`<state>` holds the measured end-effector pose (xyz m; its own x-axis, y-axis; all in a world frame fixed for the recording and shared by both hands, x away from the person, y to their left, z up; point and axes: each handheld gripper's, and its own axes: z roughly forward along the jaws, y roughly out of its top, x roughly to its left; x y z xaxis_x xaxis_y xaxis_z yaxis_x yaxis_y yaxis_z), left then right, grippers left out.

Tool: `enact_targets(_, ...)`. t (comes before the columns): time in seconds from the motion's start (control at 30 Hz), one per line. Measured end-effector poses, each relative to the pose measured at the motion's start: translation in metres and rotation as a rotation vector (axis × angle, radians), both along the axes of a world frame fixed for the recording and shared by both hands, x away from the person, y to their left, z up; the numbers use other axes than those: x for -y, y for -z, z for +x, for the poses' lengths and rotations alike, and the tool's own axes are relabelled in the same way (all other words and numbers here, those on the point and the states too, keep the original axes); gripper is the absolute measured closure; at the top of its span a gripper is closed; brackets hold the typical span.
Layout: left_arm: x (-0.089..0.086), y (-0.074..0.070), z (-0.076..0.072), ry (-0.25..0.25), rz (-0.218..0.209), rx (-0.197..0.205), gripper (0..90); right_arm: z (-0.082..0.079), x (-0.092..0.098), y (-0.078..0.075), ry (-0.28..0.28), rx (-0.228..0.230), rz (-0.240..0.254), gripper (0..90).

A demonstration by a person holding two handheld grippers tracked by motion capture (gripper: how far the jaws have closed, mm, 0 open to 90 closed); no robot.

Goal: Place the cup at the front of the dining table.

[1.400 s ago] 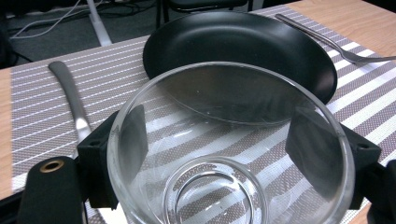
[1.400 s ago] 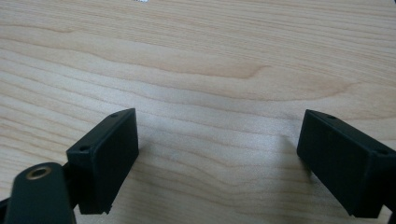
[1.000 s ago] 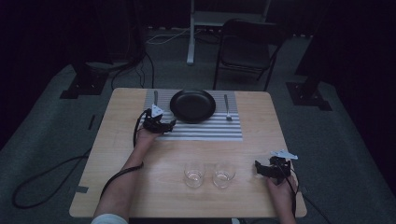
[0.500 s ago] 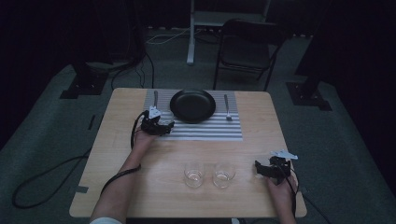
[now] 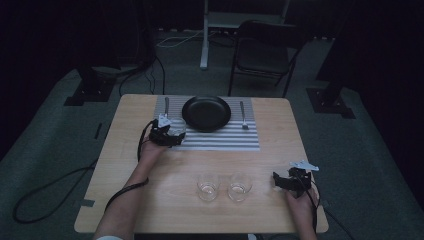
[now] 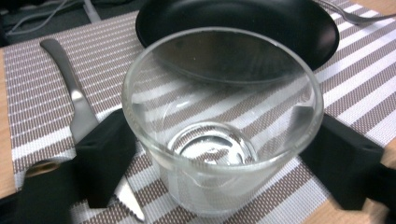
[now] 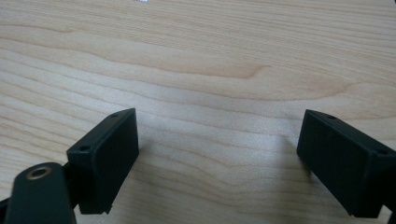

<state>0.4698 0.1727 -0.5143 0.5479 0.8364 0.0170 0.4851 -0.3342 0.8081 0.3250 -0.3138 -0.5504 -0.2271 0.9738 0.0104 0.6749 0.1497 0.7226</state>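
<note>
Glass [image 6: 222,126] stands upright on the striped placemat [image 6: 355,88], between the two black jaws of the left gripper [image 6: 219,158]. Jaws have just been opening; they sit just beside the glass walls on either side, left one with a sliver of mat visible between it and the glass, right one too close to tell whether it touches. Grip released, glass resting on its own base.

Seen from the high view, the left gripper [image 5: 172,136] is at the near-left corner of the placemat [image 5: 220,140], the glass [image 5: 178,131] at its tip. Just beyond the gripper lies the black plate [image 6: 243,28]; off to the gripper's left a knife [image 6: 77,98] lies flat on the mat, its blade running under the left jaw. A fork [image 5: 243,115] lies past the plate on the far side.

Right gripper [image 5: 286,181] rests low over bare counter [image 7: 201,60] near the front right edge, jaws spread wide, nothing between them. Just to its left stand two more empty glasses [image 5: 208,186] side by side, well apart from the left gripper.
</note>
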Motion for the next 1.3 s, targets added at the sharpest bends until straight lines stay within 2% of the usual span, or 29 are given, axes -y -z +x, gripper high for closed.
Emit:
enact_targets(0.07, -0.001, 0.0, -0.001, -0.002, 0.001, -0.013, 1.9, 0.0, 0.0, 0.0, 0.0, 0.0, 0.0, 12.3)
enact_targets(0.17, -0.003, -0.001, -0.003, -0.009, 0.003, 0.002, 1.9, 0.0, 0.0, 0.0, 0.0, 0.0, 0.0, 12.3)
enact_targets(0.23, -0.005, -0.001, -0.005, -0.012, -0.009, -0.011, 1.9, 0.0, 0.0, 0.0, 0.0, 0.0, 0.0, 12.3)
enact_targets(0.3, -0.007, 0.001, -0.009, -0.01, 0.006, -0.024, 1.9, 0.0, 0.0, 0.0, 0.0, 0.0, 0.0, 12.3)
enact_targets(0.5, -0.013, 0.001, -0.017, -0.011, 0.004, -0.029, 1.9, 0.0, 0.0, 0.0, 0.0, 0.0, 0.0, 12.3)
enact_targets(0.6, -0.015, 0.001, -0.023, -0.009, 0.016, -0.026, 1.9, 0.0, 0.0, 0.0, 0.0, 0.0, 0.0, 12.3)
enact_targets(0.77, -0.02, -0.002, -0.031, -0.008, -0.006, -0.029, 1.9, 0.0, 0.0, 0.0, 0.0, 0.0, 0.0, 12.3)
enact_targets(0.93, -0.023, -0.001, -0.039, -0.001, 0.015, -0.033, 2.0, 0.0, 0.0, 0.0, 0.0, 0.0, 0.0, 12.3)
enact_targets(1.07, -0.023, -0.001, -0.041, 0.005, 0.016, -0.041, 1.9, 0.0, 0.0, 0.0, 0.0, 0.0, 0.0, 12.3)
enact_targets(1.1, -0.024, 0.001, -0.049, 0.018, 0.041, -0.038, 1.9, 0.0, 0.0, 0.0, 0.0, 0.0, 0.0, 12.3)
enact_targets(1.3, -0.029, 0.001, -0.056, 0.011, 0.014, -0.054, 1.9, 0.0, 0.0, 0.0, 0.0, 0.0, 0.0, 12.3)
